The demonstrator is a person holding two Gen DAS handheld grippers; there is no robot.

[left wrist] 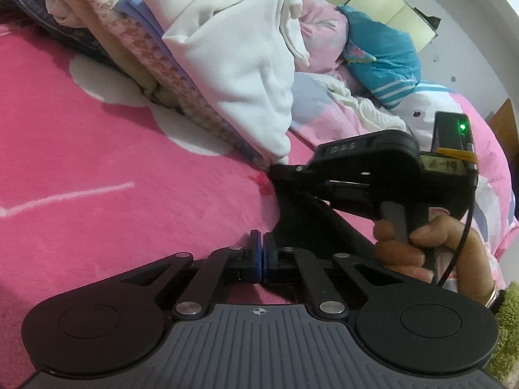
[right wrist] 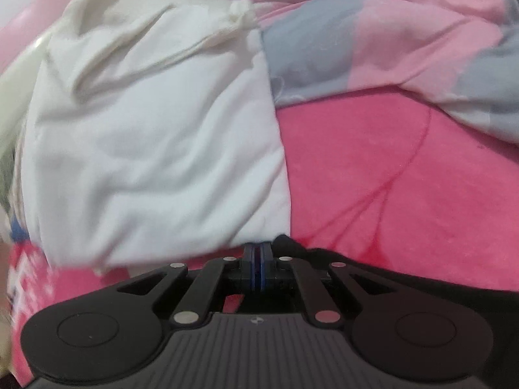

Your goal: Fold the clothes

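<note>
A black garment [left wrist: 301,214] lies on the pink blanket [left wrist: 97,149], stretched between my two grippers. My left gripper [left wrist: 261,243] has its jaws together at the garment's near edge; whether cloth is between the pads is hard to see. My right gripper [left wrist: 275,170], seen from the side in the left wrist view, is pinched on the garment's far corner. In the right wrist view the right gripper [right wrist: 258,253] is shut, with black cloth [right wrist: 292,246] bunched at its right finger. A stack of folded clothes topped by a white garment [left wrist: 233,64] stands just beyond; the white garment also fills the right wrist view [right wrist: 146,146].
A rumpled pink and grey quilt [left wrist: 327,48] and a teal pillow [left wrist: 382,45] lie behind the stack. The quilt [right wrist: 389,48] is at the upper right of the right wrist view. Pink blanket [right wrist: 373,168] spreads to the right of the white garment.
</note>
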